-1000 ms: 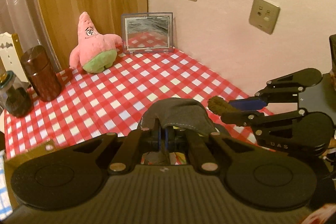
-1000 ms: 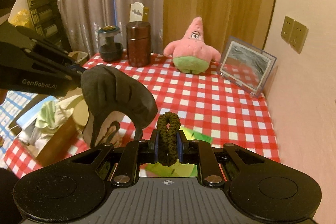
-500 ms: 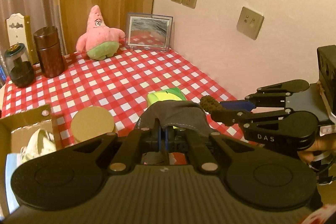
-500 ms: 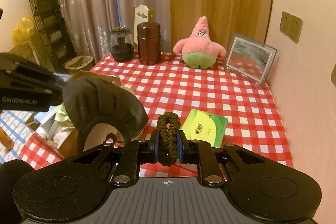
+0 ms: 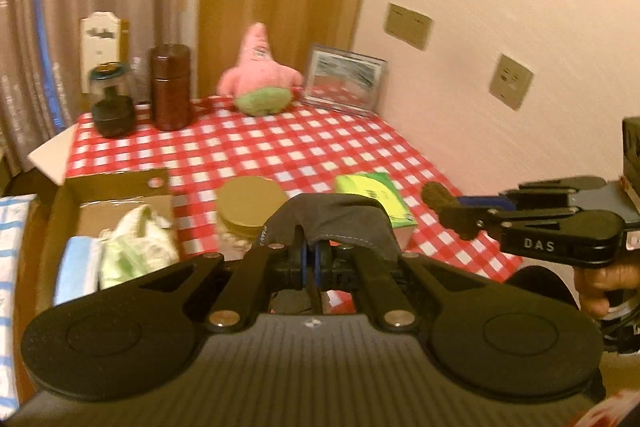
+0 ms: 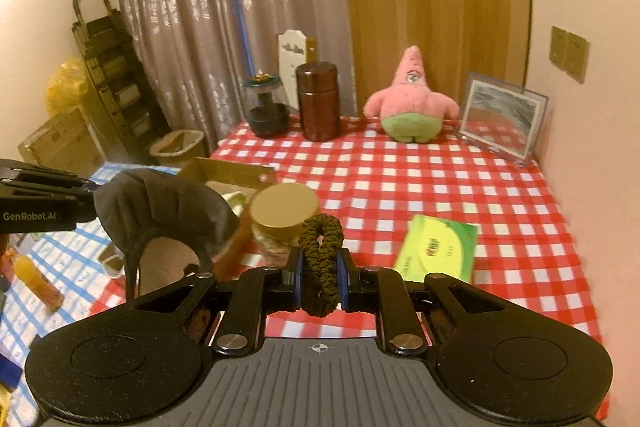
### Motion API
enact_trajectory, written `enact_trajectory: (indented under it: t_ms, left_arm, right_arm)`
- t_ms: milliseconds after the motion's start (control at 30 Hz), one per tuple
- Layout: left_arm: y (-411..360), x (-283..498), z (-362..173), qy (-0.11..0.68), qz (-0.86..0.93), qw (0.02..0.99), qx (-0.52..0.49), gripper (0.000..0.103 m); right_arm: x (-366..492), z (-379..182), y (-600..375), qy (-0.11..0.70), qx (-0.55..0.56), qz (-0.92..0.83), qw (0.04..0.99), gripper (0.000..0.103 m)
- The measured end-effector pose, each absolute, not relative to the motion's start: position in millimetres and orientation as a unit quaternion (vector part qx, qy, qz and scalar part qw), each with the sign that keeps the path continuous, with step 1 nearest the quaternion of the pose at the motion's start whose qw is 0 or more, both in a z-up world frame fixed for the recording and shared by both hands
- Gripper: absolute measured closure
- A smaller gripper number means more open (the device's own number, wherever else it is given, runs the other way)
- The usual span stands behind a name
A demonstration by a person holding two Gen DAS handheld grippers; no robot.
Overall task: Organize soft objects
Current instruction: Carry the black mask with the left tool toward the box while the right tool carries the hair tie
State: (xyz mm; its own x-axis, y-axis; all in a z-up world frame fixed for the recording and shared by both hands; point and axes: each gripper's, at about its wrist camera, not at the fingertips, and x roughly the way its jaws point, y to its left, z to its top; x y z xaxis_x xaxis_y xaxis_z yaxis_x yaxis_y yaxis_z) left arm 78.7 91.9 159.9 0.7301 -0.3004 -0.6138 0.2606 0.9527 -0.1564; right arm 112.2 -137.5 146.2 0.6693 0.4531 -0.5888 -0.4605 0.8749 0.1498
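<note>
My left gripper (image 5: 311, 259) is shut on a dark grey face mask (image 5: 332, 217), which also hangs at the left in the right wrist view (image 6: 160, 203). My right gripper (image 6: 319, 277) is shut on a dark olive scrunchie (image 6: 321, 251); that gripper shows at the right in the left wrist view (image 5: 472, 205). Both are held above the near edge of the red checked table (image 6: 400, 179). An open cardboard box (image 5: 112, 211) with white-green cloth and a blue item inside sits at the table's near left. A pink starfish plush (image 6: 410, 103) stands at the back.
A gold-lidded jar (image 6: 282, 213) and a green packet (image 6: 438, 249) lie near the front. A brown canister (image 6: 318, 101), a dark glass jar (image 6: 266, 107) and a picture frame (image 6: 502, 119) stand at the back. A wall runs along the right.
Both grippers have pulled back and up from the table with mask and scrunchie still held. The left view has swung left, bringing the cardboard box and jar into sight.
</note>
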Motion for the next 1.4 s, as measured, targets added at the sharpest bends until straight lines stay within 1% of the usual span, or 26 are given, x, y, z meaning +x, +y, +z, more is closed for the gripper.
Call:
enact_trajectory:
  t_ms: [367, 767, 1033, 1400]
  left_arm:
    - [156.5, 63.0, 170.2, 0.329, -0.087, 0.939, -0.048, 0.1]
    - [206.2, 64.6, 168.2, 0.328, -0.047, 0.941, -0.062, 0.1]
    - [239.6, 82.3, 161.7, 0.335, -0.028, 0.939, -0.069, 0.1]
    - [276.3, 125.0, 136.0, 0.357, -0.01, 0.931, -0.074, 0.1]
  right_arm:
    - [126.3, 150.9, -74.0, 0.323, -0.017, 0.296, 0.899, 0.086]
    - [148.2, 142.4, -15.8, 0.337, -0.022, 0.324, 0.884, 0.086]
    - [168.2, 136.4, 16.9, 0.344, -0.028, 0.335, 0.877, 0.086]
    - [208.0, 113.8, 60.0, 0.362, -0.035, 0.345, 0.865, 0.086]
